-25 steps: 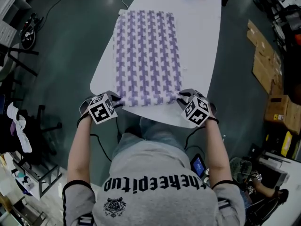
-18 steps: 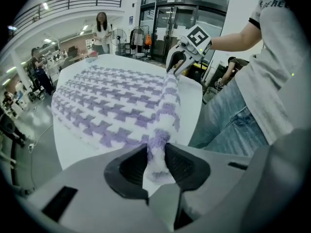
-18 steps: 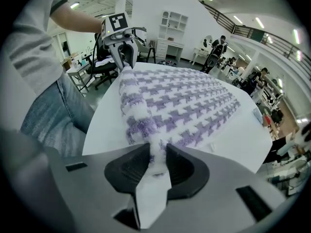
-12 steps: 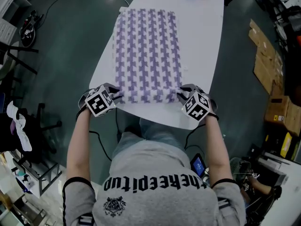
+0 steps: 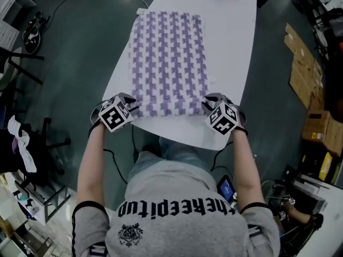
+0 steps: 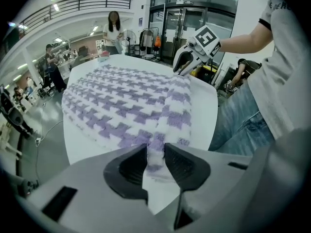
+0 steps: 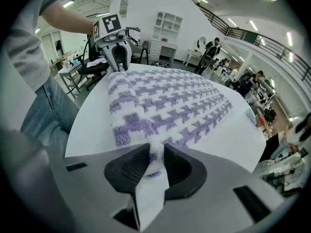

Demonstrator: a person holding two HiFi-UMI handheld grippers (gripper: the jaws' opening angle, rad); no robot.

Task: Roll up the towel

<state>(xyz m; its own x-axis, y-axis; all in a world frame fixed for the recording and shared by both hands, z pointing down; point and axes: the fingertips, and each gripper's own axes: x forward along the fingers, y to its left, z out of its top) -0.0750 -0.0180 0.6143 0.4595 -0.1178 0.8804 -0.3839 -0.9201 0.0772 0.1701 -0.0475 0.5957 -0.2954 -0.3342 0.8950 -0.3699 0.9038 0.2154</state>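
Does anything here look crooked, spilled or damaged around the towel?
Nothing spilled or damaged. The towel lies flat and fairly straight on the white table, its near edge turned over into a first roll. Only its far left corner seems to reach past the table's edge.

Head view: set above the person's head, facing steeply down past the shoulders onto the white table [image 5: 230,47]. It is the farthest of the three and takes in the whole towel [image 5: 169,63] and the floor around it.
Left gripper view: rides on the left gripper [image 5: 134,107], low at the table's near edge and close on a towel corner. It faces along its jaws across the towel.
Right gripper view: rides on the right gripper [image 5: 206,105], equally low and close at the opposite near corner, facing across the towel.
Shared: all three show the towel and tabletop. Each gripper view catches the other gripper.
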